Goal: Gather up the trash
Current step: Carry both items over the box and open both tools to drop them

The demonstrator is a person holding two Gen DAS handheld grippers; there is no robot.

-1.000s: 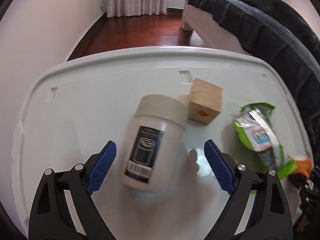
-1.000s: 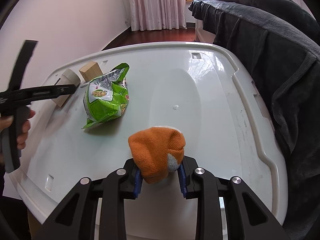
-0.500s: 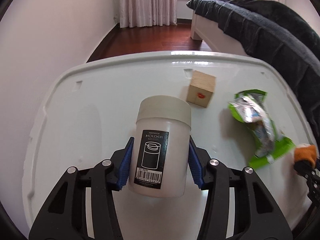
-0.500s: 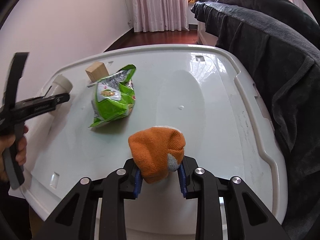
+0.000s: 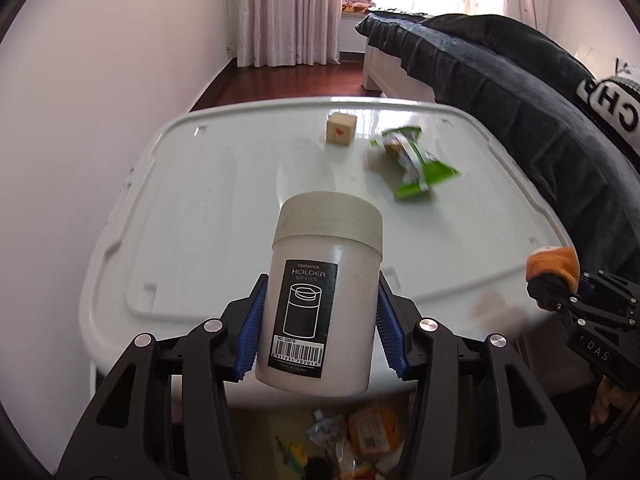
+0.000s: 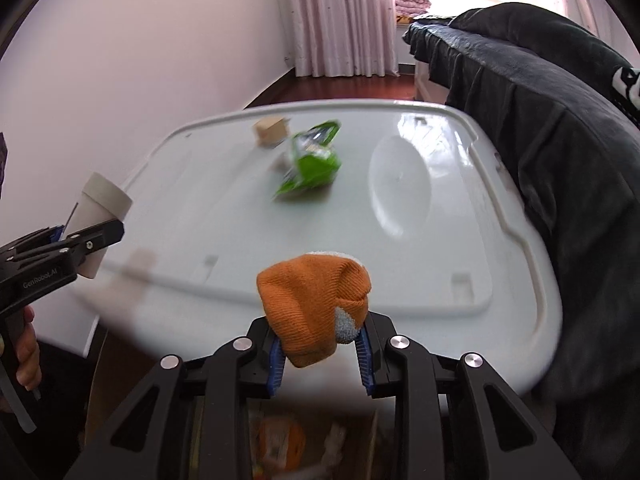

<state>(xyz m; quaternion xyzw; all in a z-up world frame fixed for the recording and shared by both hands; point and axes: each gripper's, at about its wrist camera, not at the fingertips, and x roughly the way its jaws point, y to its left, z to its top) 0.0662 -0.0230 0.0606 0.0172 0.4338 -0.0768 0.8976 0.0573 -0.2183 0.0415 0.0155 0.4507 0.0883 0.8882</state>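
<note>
A white table (image 5: 192, 208) is seen in a bedroom, with a dark blanket (image 5: 500, 80) on its right and pink curtains (image 5: 288, 12) behind. On the table a wooden cube (image 5: 341, 130) and a green wrapper (image 5: 412, 162) are found close together, both blurred; the wrapper's print cannot be read. Below the table's near edge a container of trash (image 5: 360, 436) is partly shown, cut off by the frame and masked by the gripper arms; its contents are indistinct.

The left gripper (image 5: 320, 328) is clamped on a white jar (image 5: 320, 304), held upright off the table, above the trash. The right gripper (image 6: 320, 354) is closed tightly on an orange sock (image 6: 312, 300), also held clear of the table's near edge. The sock's lower part is hidden between the pads.
</note>
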